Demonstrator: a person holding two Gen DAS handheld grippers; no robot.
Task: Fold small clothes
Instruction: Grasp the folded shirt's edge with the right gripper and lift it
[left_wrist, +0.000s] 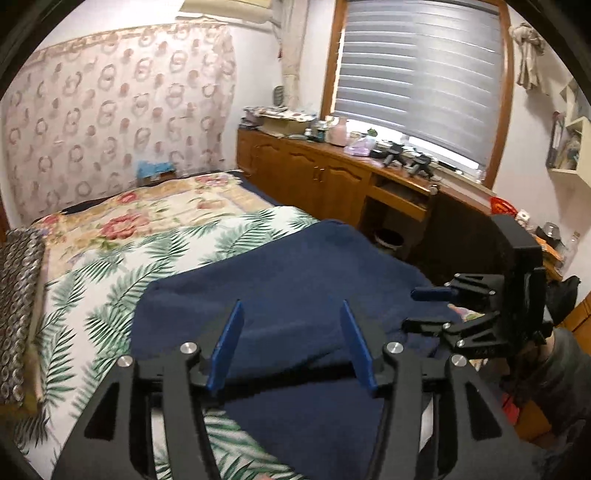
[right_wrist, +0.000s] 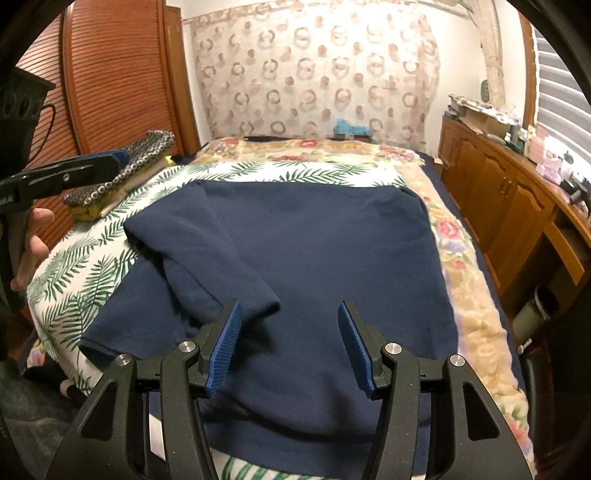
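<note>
On bed: sweater, left sleeve folded in.
Both grippers gape empty; you take the 3 o'clock sleeve next.

bed | palm-leaf sheet over floral blanket; navy garment spread on sheet

Sweater on bed, cabinet right

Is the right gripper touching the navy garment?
Cannot tell. In the right wrist view the right gripper is open above the navy garment, holding nothing, but no gap or contact shows plainly.
</note>
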